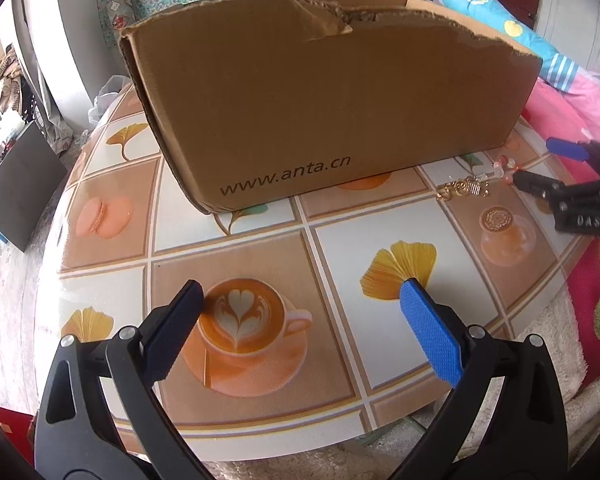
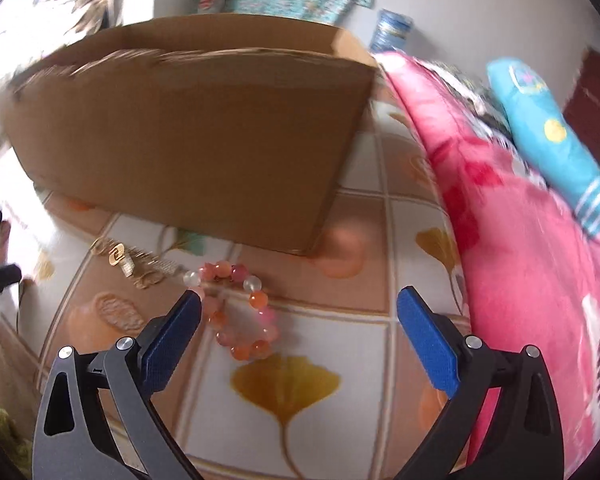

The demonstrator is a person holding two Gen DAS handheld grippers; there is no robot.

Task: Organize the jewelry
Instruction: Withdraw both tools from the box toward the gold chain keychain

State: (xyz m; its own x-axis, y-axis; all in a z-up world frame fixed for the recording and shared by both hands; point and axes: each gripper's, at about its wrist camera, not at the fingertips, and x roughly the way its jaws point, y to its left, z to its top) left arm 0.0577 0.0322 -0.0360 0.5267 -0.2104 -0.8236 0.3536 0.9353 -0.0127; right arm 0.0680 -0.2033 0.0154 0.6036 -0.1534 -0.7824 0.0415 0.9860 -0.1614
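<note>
Judging progress, I saw nothing stored: bracelet (image 2: 236,312) and gold pieces (image 2: 128,264) lay mid-frame on the table (image 2: 340,360) beside the box (image 2: 188,140). Both claws, left gripper (image 1: 300,320) and right gripper (image 2: 300,320), gaped empty.

Left gripper (image 1: 302,322): fingers (image 1: 430,334) spread wide apart, nothing between them, pointing forward and down. Right gripper (image 2: 298,328): fingers (image 2: 426,338) likewise spread wide, empty, tilted downward. In the left wrist view the right gripper (image 1: 540,166) enters from the right side, its fingers apart and aimed leftward.
</note>
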